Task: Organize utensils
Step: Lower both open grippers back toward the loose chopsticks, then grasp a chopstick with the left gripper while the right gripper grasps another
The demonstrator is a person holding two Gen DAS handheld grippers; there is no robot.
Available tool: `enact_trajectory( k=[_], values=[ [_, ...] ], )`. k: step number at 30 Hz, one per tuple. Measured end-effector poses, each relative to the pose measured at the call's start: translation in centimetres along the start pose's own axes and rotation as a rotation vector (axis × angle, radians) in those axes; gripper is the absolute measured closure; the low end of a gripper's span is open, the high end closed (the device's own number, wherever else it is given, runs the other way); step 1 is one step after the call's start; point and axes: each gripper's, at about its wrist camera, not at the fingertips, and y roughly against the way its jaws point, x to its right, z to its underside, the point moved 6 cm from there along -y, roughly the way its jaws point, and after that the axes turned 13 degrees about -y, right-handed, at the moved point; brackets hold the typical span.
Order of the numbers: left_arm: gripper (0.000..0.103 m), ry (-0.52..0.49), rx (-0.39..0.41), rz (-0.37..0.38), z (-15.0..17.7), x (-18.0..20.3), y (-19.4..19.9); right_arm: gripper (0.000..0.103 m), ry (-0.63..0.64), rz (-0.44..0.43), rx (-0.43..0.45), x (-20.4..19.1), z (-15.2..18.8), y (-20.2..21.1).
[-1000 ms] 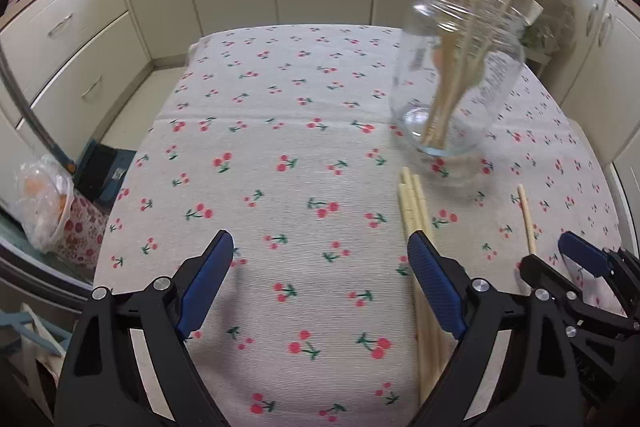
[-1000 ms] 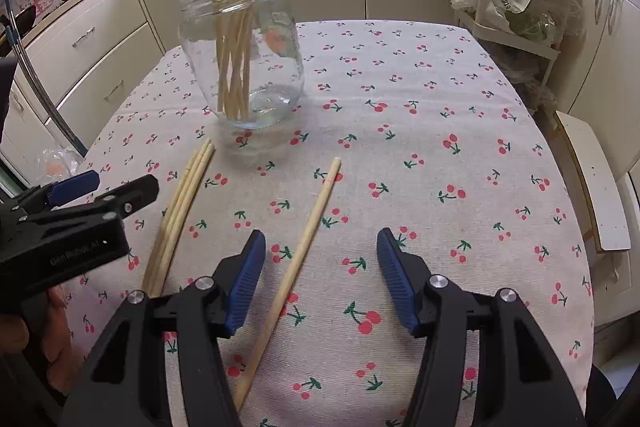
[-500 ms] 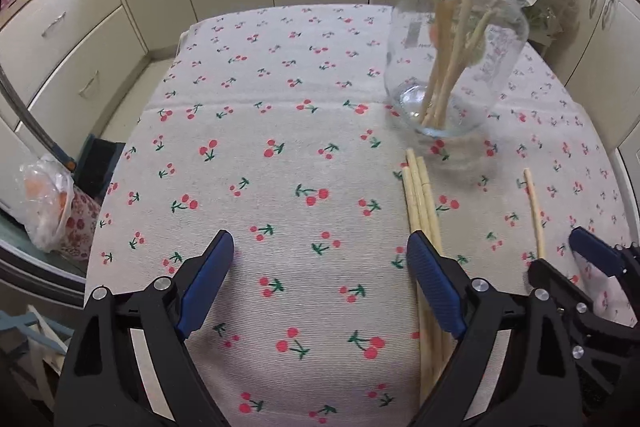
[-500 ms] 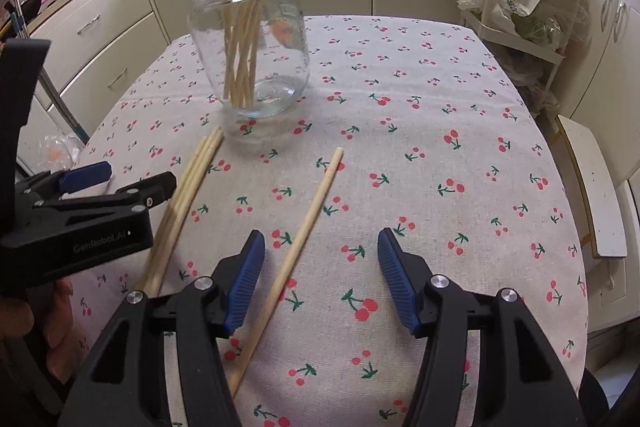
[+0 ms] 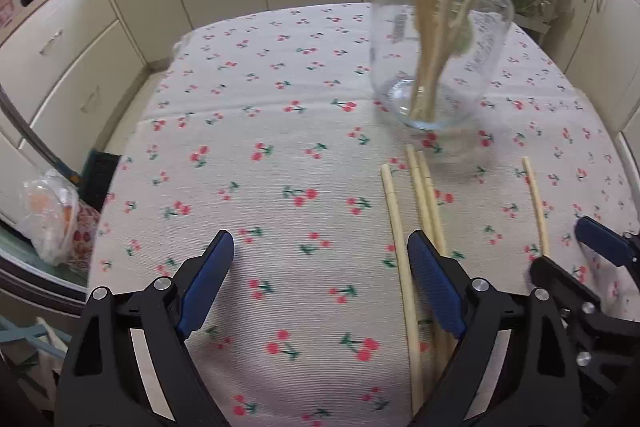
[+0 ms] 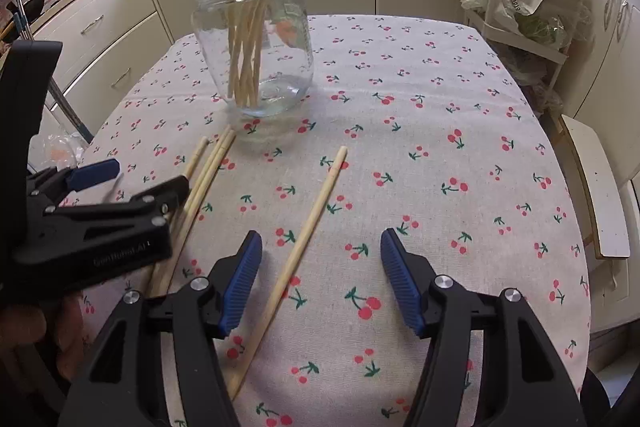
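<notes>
One chopstick [image 5: 394, 223] of the left-hand bundle now lies split off from the other two [image 5: 426, 195], which I see side by side just short of the glass jar [image 6: 256, 51]. More chopsticks stand upright in that jar. A single chopstick [image 6: 304, 239] lies apart, between my right gripper's [image 6: 320, 283] fingers, which have just been opening and touch nothing. My left gripper [image 5: 320, 279] hangs wide open over the cherry-print surface [image 6: 440, 147], its right finger [image 5: 434, 291] above the bundle.
</notes>
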Motion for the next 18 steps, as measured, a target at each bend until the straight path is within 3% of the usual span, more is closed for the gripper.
enact_trajectory(
  k=[3,5,10,13,15,18],
  values=[
    [0.019,0.017,-0.007,0.013,0.1,-0.9,-0.3,0.043,-0.017,-0.005,-0.004,0.5,-0.2,0.1],
    [0.026,0.024,-0.005,0.037,-0.5,-0.9,-0.6,0.043,-0.038,-0.004,-0.007,0.7,-0.7,-0.3],
    [0.056,0.003,0.030,0.093,-1.8,0.0,-0.9,0.044,-0.009,0.013,0.002,-0.9,-2.1,-1.8],
    [0.073,-0.014,0.061,0.160,-2.1,0.4,-0.7,0.066,0.066,0.034,0.017,-1.7,-1.9,-2.1],
    [0.083,-0.039,0.089,0.248,-2.0,0.7,-0.6,0.085,0.108,-0.016,-0.015,-2.2,-1.5,-1.8],
    [0.084,-0.100,0.112,0.362,-1.8,1.1,-0.3,0.086,0.137,-0.048,-0.046,-2.0,-1.1,-1.3]
  ],
)
